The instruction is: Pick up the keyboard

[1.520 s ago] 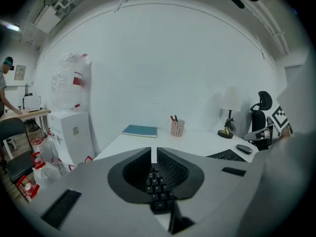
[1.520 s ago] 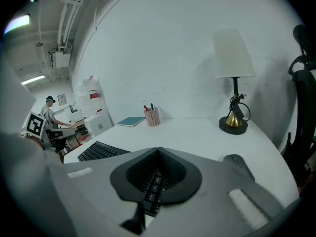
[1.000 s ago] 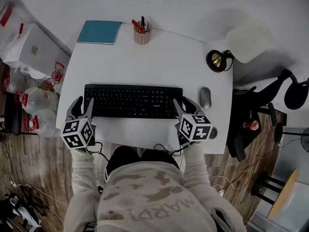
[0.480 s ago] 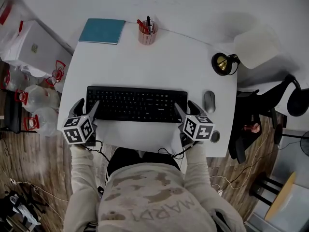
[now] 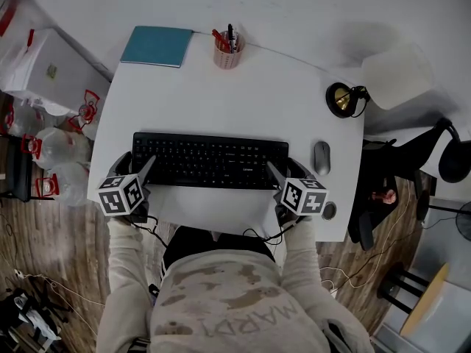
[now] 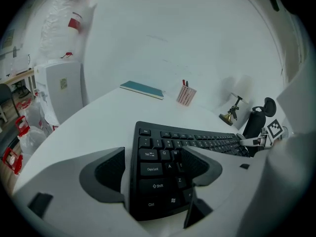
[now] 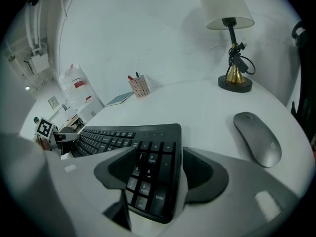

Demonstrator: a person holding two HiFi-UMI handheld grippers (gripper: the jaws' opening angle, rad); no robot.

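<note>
A black keyboard (image 5: 210, 160) lies flat across the near middle of the white table (image 5: 221, 94). My left gripper (image 5: 134, 166) straddles its left end and its jaws are opening. In the left gripper view the keyboard (image 6: 197, 139) end sits between the spread fingers of the left gripper (image 6: 153, 156), one beside the edge, one over the keys, neither pad pressing. My right gripper (image 5: 285, 169) straddles the number-pad end, its jaws also opening. In the right gripper view the right gripper (image 7: 158, 154) has the keyboard (image 7: 113, 135) between its pads with gaps.
A grey mouse (image 5: 321, 157) lies just right of the keyboard. Behind it stands a lamp (image 5: 342, 98) with a brass base. A pen cup (image 5: 229, 50) and a teal notebook (image 5: 157, 47) sit at the far edge. A black chair (image 5: 390, 168) stands off the table's right side.
Both grippers have sunk toward the table at the keyboard's two ends, and their jaws have spread wider. The head view has shifted slightly.
</note>
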